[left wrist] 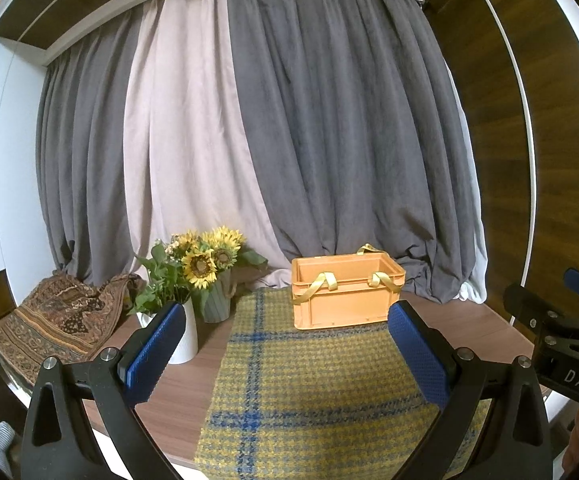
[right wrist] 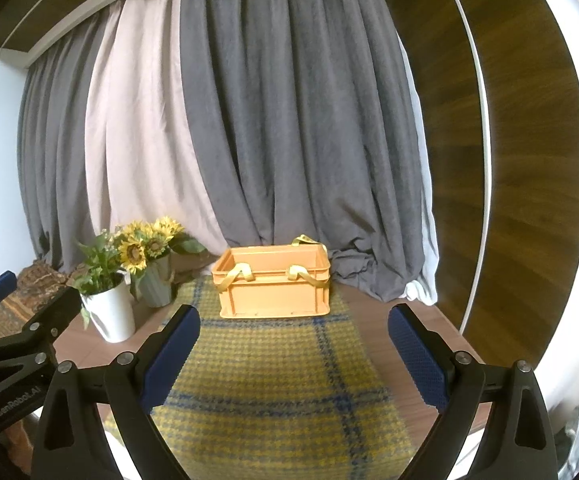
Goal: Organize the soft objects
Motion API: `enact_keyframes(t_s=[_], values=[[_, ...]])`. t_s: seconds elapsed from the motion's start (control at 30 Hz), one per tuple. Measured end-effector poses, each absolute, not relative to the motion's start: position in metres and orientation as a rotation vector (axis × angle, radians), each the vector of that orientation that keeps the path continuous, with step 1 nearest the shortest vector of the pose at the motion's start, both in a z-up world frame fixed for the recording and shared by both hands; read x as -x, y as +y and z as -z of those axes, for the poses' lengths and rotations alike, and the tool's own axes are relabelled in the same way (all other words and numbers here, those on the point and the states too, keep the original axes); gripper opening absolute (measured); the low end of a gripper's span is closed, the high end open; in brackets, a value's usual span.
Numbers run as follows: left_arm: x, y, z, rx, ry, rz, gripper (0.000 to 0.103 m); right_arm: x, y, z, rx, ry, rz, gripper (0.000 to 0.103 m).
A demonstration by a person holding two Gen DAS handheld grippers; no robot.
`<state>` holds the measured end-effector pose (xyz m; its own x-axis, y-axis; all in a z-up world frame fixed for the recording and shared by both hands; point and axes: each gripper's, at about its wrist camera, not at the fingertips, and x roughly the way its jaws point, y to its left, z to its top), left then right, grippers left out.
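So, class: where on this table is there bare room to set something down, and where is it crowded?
Bare wood lies right of the plaid cloth, toward the curtain. The cloth in front of the orange crate is free. Only a narrow strip separates cloth and white vase. The back left is crowded with vases and sunflowers.

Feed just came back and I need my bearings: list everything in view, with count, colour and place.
crate: one, orange with yellow strap handles, at the far end of the plaid cloth; inside hidden.
plaid cloth: one, yellow-green with blue lines, spread along the table centre.
table: one, brown wood-grain.
white vase: one, holding green foliage, left of the cloth.
grey-green vase: one, holding yellow sunflowers, behind the white vase.
patterned fabric: one, brown paisley, heaped at far left.
curtains: grey and pale panels, behind the table.
left gripper: black with blue pads, open, empty.
right gripper: same build, open, empty.
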<state>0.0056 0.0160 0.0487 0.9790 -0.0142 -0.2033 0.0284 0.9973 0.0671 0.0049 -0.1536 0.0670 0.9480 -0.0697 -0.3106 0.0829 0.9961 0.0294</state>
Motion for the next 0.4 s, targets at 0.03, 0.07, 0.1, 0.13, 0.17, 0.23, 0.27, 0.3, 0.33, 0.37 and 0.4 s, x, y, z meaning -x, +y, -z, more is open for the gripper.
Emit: enact_keyframes(t_s=[0.03,0.07,0.1,0.13,0.17,0.23,0.27,0.3,0.33,0.37,0.4], values=[[-0.0054,0.0155,-0.0486,-0.07,0.205,0.02,0.103,-0.005,-0.1535,-0.0669,-0.041,0.316,0.078,0.096],[-0.0056,0.0154,-0.0486,-0.069,0.204,0.019,0.103,-0.0048,-0.1534,-0.0669,-0.04,0.316,0.078,0.096],[-0.0054,0.0156,-0.0485,-0.07,0.204,0.02,0.103,-0.0046,-0.1535,-0.0669,-0.041,0.315,0.08,0.096],[-0.0055,0.0157,-0.0485,-0.069,0.205,0.02,0.103,-0.0047,-0.1538,-0.0669,-0.041,0.316,0.08,0.096],[-0.0055,0.0158,-0.0485,-0.069,0.205,0.021,0.103,-0.0046,-0.1541,-0.0668,-0.041,0.316,0.079,0.096],[-0.005,0.0159,-0.0487,-0.071,0.204,0.024,0.103,-0.0046,-0.1545,-0.0668,-0.041,0.315,0.077,0.096],[-0.0048,0.0157,-0.0487,-0.072,0.202,0.021,0.103,-0.0046,-0.1543,-0.0668,-0.041,0.315,0.078,0.096],[-0.0043,0.0153,-0.0485,-0.071,0.2,0.018,0.103,-0.0046,-0.1543,-0.0668,-0.041,0.315,0.078,0.096],[-0.0037,0.0153,-0.0484,-0.073,0.199,0.018,0.103,-0.0045,-0.1546,-0.0667,-0.041,0.315,0.079,0.096],[-0.0038,0.0151,-0.0483,-0.073,0.198,0.018,0.103,-0.0047,-0.1549,-0.0667,-0.04,0.316,0.079,0.096],[-0.0033,0.0151,-0.0484,-0.073,0.196,0.017,0.103,-0.0045,-0.1548,-0.067,-0.04,0.316,0.08,0.096]])
